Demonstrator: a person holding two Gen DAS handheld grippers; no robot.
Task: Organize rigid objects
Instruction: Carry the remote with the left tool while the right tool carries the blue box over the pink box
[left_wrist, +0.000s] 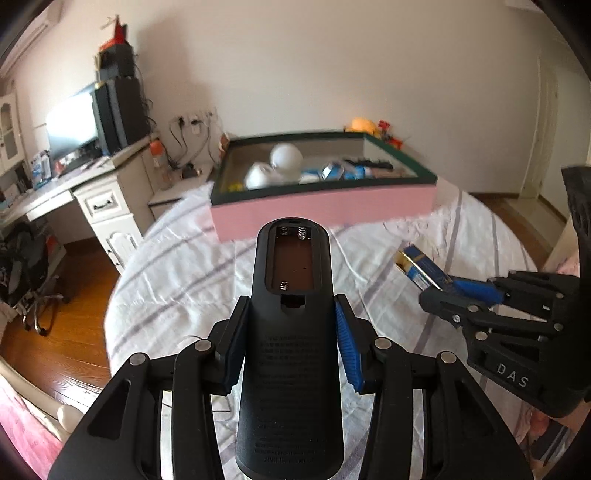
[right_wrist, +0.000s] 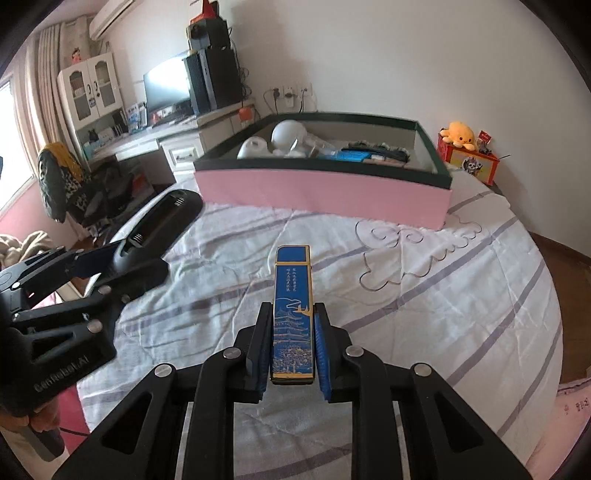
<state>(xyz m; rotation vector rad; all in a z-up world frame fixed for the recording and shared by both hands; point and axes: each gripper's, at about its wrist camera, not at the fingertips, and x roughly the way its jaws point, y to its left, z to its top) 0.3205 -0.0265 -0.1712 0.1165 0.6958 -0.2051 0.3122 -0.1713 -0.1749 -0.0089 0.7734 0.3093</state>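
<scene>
My left gripper (left_wrist: 291, 306) is shut on a black remote control (left_wrist: 291, 354) held back side up, its battery bay open and empty, above the striped bedsheet. The same remote (right_wrist: 159, 225) shows at the left of the right wrist view. My right gripper (right_wrist: 291, 310) is shut on a slim blue and gold box (right_wrist: 292, 314) printed with a pagoda drawing. That blue box (left_wrist: 421, 267) sticks out of the right gripper (left_wrist: 439, 291) at the right of the left wrist view. Ahead on the bed stands a pink box with a dark green rim (left_wrist: 325, 212) (right_wrist: 321, 192), holding white round items and blue packets.
The bed's white striped sheet (right_wrist: 424, 295) spreads between the grippers and the pink box. A desk with a monitor (left_wrist: 74, 125) and a chair (right_wrist: 62, 181) stand to the left. A yellow plush toy on a red box (right_wrist: 461, 144) sits beyond the pink box's right end.
</scene>
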